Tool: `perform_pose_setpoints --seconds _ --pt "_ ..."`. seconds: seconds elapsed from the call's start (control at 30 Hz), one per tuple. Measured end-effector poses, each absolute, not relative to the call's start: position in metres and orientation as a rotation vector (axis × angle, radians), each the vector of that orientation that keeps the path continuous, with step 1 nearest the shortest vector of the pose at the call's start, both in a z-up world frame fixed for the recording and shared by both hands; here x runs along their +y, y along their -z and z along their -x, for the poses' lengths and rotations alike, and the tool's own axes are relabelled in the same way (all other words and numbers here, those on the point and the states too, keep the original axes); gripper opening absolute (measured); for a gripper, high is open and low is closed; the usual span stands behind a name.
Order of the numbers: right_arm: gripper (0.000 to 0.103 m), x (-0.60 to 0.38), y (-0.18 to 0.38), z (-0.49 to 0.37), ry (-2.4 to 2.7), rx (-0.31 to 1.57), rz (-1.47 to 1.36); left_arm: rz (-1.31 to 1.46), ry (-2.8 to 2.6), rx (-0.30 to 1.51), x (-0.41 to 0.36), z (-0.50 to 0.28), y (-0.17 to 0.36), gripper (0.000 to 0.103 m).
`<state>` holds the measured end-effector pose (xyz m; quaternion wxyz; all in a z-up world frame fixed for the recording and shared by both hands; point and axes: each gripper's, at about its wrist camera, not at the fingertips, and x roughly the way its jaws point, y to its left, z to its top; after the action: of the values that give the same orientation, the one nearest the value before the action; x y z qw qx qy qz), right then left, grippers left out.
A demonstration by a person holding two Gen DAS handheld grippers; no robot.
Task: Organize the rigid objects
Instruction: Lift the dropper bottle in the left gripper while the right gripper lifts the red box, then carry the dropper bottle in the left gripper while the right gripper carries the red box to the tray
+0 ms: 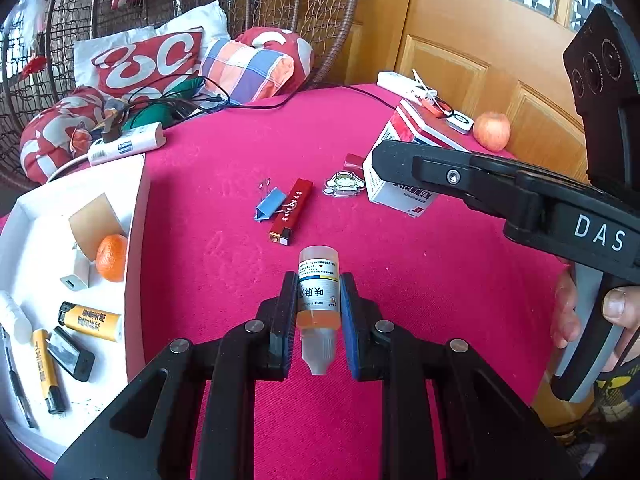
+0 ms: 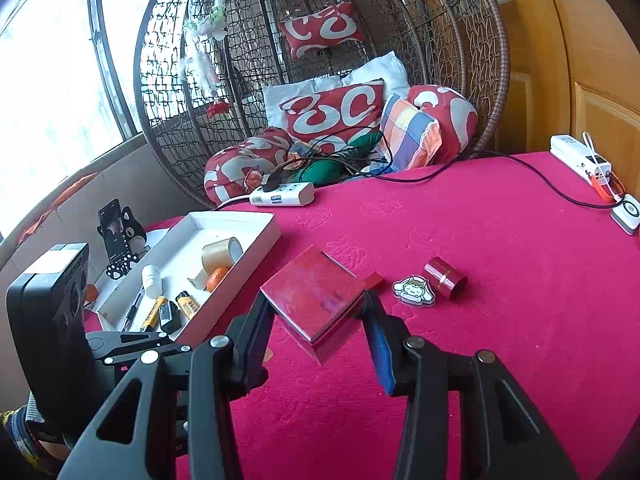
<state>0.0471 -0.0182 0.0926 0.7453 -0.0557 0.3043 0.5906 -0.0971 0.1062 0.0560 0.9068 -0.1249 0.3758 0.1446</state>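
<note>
My left gripper [image 1: 318,284] is shut on a small dropper bottle [image 1: 318,280] of orange liquid, cap pointing toward me, held above the pink cloth. My right gripper [image 2: 316,304] is shut on a red and white box [image 2: 316,300], tilted and lifted off the cloth; the box also shows in the left wrist view [image 1: 404,160]. The white tray [image 1: 136,208] at the left holds lighters [image 1: 90,322], an orange [image 1: 112,258], a tape roll [image 1: 96,220] and a white tube. The tray also shows in the right wrist view [image 2: 240,264].
On the cloth lie a blue binder clip [image 1: 272,206], a red lighter [image 1: 292,212], a cartoon sticker [image 1: 344,184] and a small red cylinder [image 2: 444,278]. An apple [image 1: 492,130], a power strip [image 2: 282,196], cables and a white charger [image 2: 580,162] sit at the far edge.
</note>
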Motion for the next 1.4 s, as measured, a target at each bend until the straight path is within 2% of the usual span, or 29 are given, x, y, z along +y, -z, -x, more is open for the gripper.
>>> perform_pose_setpoints --seconds 0.93,1.4 --pt "0.045 0.001 -0.100 -0.026 -1.331 0.662 0.176 0.280 -0.360 0.712 0.118 0.124 -0.068 0.019" --pt "0.045 0.038 -0.116 -0.013 -1.378 0.629 0.208 0.359 -0.527 0.600 0.179 0.173 -0.086 0.019"
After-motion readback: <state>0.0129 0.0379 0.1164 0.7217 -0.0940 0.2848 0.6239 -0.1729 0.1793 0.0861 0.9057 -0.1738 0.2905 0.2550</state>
